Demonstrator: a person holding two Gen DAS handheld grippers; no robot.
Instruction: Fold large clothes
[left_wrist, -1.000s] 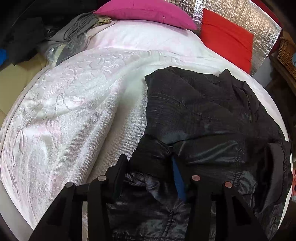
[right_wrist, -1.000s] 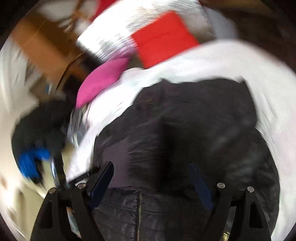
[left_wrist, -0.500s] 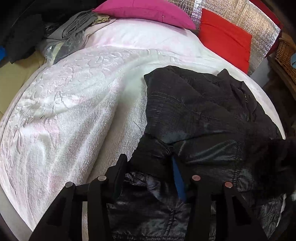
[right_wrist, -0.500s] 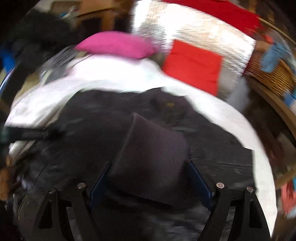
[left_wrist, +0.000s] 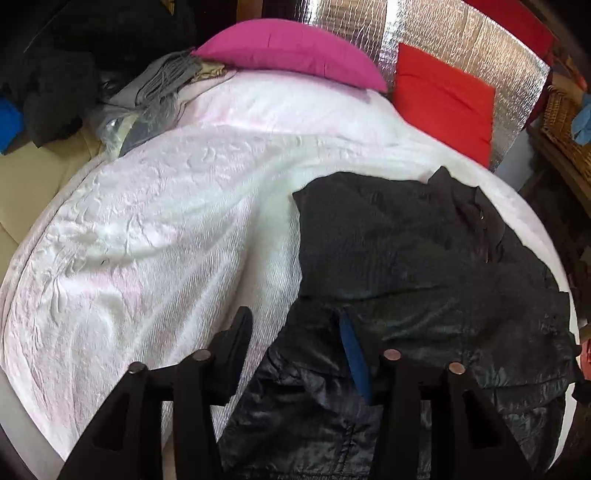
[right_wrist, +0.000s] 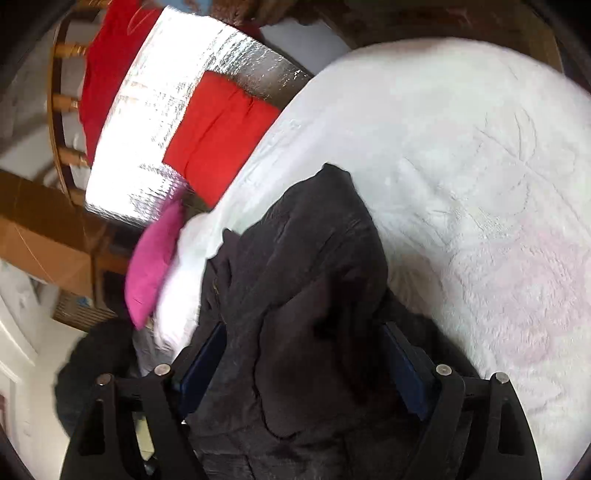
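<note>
A black padded jacket (left_wrist: 406, 240) lies spread on the right half of a white bed cover (left_wrist: 166, 221). My left gripper (left_wrist: 295, 343) hovers over its near left edge, jaws opening. A fold of the jacket sits between them against the blue right pad, and the left finger (left_wrist: 240, 332) stands clear of the cloth over white cover. In the right wrist view a thick bundle of the jacket (right_wrist: 314, 258) fills the whole gap of my right gripper (right_wrist: 304, 365). Both its pads touch the cloth and its jaws are easing open. The view is rolled sideways over the bed cover (right_wrist: 461, 147).
A pink pillow (left_wrist: 295, 51) and a red cushion (left_wrist: 443, 99) lie at the bed's head against a silver foil panel (left_wrist: 461, 33). Grey clothes (left_wrist: 159, 81) and dark clothes (left_wrist: 55, 74) are piled at the far left. A wicker basket (left_wrist: 561, 118) stands at the right.
The left jaws have widened and the left finger has come off the jacket fold. The right gripper has swung and rolled across the bed with jacket cloth between its jaws.
</note>
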